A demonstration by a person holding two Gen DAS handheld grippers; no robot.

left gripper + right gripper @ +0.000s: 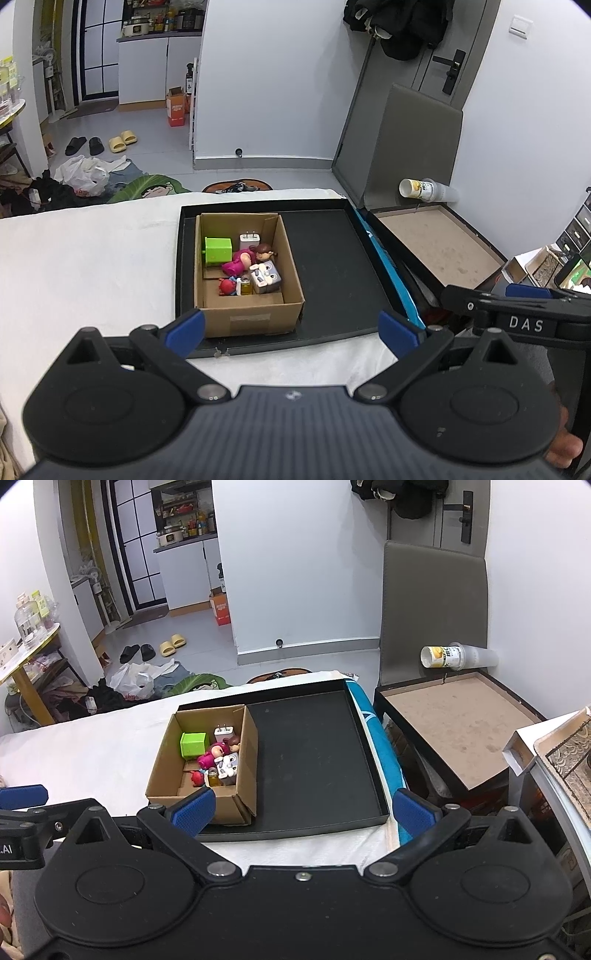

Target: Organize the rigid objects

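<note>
Toys (pixel 251 266) heaped in box (pixel 255 312) at left of tray (pixel 332 258). Left gripper (pixel 291 334) and right gripper (pixel 304 808) wide open, empty, hovering short of tray. Approach from above; single out top toy.

Both hand-held grippers (pixel 291 332) (pixel 304 810) empty, jaws wide apart.
</note>
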